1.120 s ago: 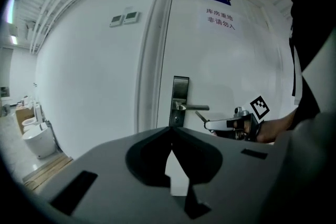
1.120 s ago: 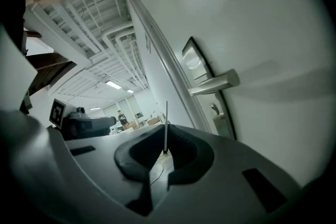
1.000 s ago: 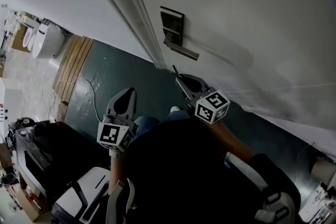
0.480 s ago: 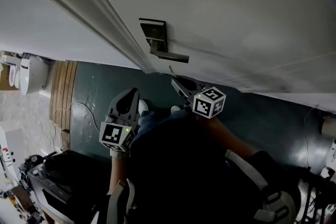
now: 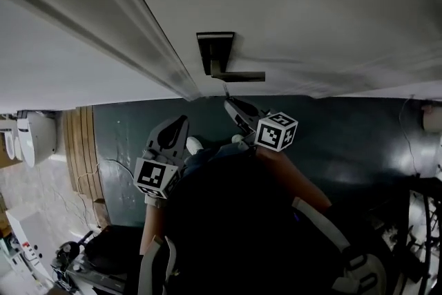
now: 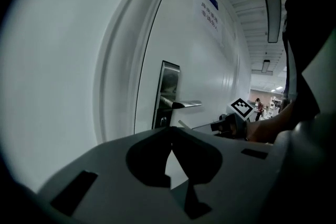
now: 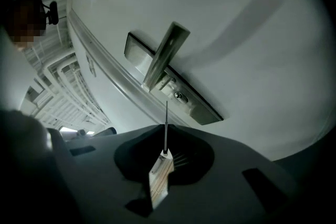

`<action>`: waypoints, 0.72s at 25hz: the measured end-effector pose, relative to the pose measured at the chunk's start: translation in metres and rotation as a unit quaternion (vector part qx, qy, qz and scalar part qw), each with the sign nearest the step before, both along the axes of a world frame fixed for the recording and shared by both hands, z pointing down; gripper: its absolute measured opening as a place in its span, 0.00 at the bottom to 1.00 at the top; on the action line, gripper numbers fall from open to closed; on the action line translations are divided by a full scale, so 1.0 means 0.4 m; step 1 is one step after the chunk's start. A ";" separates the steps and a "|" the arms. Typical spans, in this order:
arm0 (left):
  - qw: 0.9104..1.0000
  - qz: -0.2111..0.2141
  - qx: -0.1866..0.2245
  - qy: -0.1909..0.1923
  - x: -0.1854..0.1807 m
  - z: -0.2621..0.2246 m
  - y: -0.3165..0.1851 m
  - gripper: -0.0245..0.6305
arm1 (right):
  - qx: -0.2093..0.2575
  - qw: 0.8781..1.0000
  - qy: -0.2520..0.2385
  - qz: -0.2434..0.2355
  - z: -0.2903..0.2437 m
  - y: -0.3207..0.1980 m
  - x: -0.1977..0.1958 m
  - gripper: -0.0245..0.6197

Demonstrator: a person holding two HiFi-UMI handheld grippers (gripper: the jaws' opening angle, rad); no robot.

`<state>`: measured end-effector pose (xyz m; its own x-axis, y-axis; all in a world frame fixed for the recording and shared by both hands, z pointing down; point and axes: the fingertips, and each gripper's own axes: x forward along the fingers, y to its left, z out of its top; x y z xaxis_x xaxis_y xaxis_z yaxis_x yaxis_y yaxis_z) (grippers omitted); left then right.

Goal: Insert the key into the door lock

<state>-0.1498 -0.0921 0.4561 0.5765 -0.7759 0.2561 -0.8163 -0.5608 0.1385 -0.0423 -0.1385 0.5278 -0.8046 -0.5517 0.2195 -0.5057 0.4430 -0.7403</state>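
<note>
A thin metal key (image 7: 165, 131), pinched between the pressed-together jaws of the right gripper (image 5: 233, 107), points its tip just beside the round keyhole (image 7: 179, 96) in the silver door lock plate (image 7: 202, 108). The left gripper (image 6: 170, 132), jaws together on nothing, is held apart from the door. The print on the white door's notice (image 6: 210, 13) is too small to read.

Head view dim. Door (image 5: 311, 3) pale grey and evenly lit; handle (image 5: 238, 76) throws a faint soft shadow rightward along it. Floor (image 5: 131, 141) below door is dark, with sheen patches at far right. Person's torso (image 5: 235, 231) near black, no detail. Both gripper views: fisheye bend, black vignette at corners, door bright, foreground underexposed. Right gripper view: broad diagonal handle shadow on door; key (image 7: 166, 123) fairly sharp. Left gripper view: ceiling lamps (image 6: 273, 8) glow right of door.
</note>
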 end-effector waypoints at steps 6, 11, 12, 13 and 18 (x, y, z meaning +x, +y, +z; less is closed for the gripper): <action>0.998 0.055 -0.009 -0.003 -0.061 0.027 -0.020 0.05 | -0.036 0.997 -0.036 0.062 0.030 -0.027 -0.048 0.09; 0.997 0.081 -0.017 -0.006 -0.108 0.045 -0.025 0.05 | -0.052 0.991 -0.063 0.103 0.043 -0.050 -0.067 0.09; 0.996 0.086 -0.018 -0.006 -0.114 0.047 -0.025 0.05 | -0.055 0.990 -0.068 0.109 0.044 -0.053 -0.069 0.09; 0.996 0.090 -0.019 -0.007 -0.120 0.049 -0.024 0.05 | -0.058 0.989 -0.074 0.114 0.043 -0.057 -0.071 0.09; 0.994 0.106 -0.018 -0.011 -0.143 0.050 -0.023 0.05 | -0.074 0.980 -0.123 0.136 0.030 -0.078 -0.082 0.09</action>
<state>-0.2071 -0.1015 0.4763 0.7196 -0.6281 0.2960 -0.6838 -0.7153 0.1445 -0.0752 -0.1697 0.5399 -0.6711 -0.7296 0.1314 -0.3880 0.1947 -0.9009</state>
